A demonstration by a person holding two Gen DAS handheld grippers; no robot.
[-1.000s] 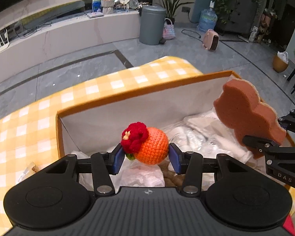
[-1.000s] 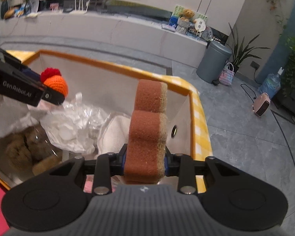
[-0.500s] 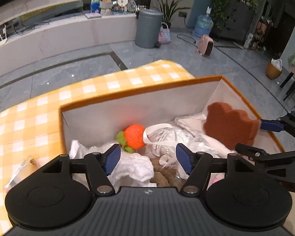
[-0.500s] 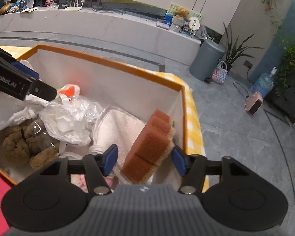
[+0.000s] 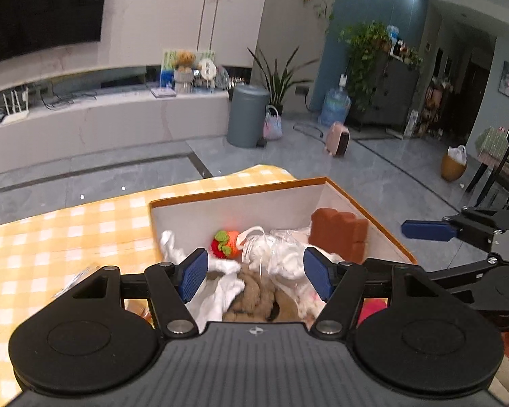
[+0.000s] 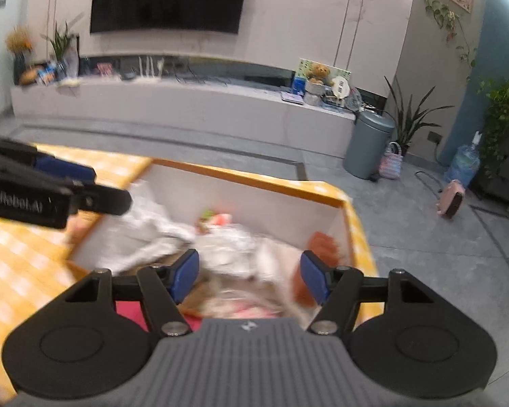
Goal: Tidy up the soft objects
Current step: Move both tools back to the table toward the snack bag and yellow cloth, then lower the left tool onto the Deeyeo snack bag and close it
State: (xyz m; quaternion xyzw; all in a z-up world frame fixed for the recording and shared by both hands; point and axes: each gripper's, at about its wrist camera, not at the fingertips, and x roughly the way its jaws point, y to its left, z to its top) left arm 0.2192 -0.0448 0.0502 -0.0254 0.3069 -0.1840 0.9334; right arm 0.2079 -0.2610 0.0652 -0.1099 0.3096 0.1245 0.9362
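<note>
An orange-rimmed storage box (image 5: 241, 191) stands on the yellow checked tablecloth (image 5: 51, 237). Inside lie an orange crocheted ball with a red flower (image 5: 225, 243), a brown sponge (image 5: 339, 234) leaning at the right wall, white cloths (image 5: 220, 291), a plastic bag (image 5: 281, 251) and a brown plush (image 5: 254, 295). My left gripper (image 5: 256, 276) is open and empty above the box's near side. My right gripper (image 6: 249, 276) is open and empty, also above the box (image 6: 254, 179); the view is blurred, with the sponge (image 6: 320, 242) at the right.
The right gripper's blue pad (image 5: 427, 230) shows at the right of the left wrist view. The left gripper's arm (image 6: 51, 193) crosses the left of the right wrist view. A grey bin (image 5: 247, 115) and a pink heater (image 5: 337, 139) stand on the floor beyond.
Both grippers opened and dropped the crocheted ball and the sponge into the box. Both have since pulled up and back from the box.
</note>
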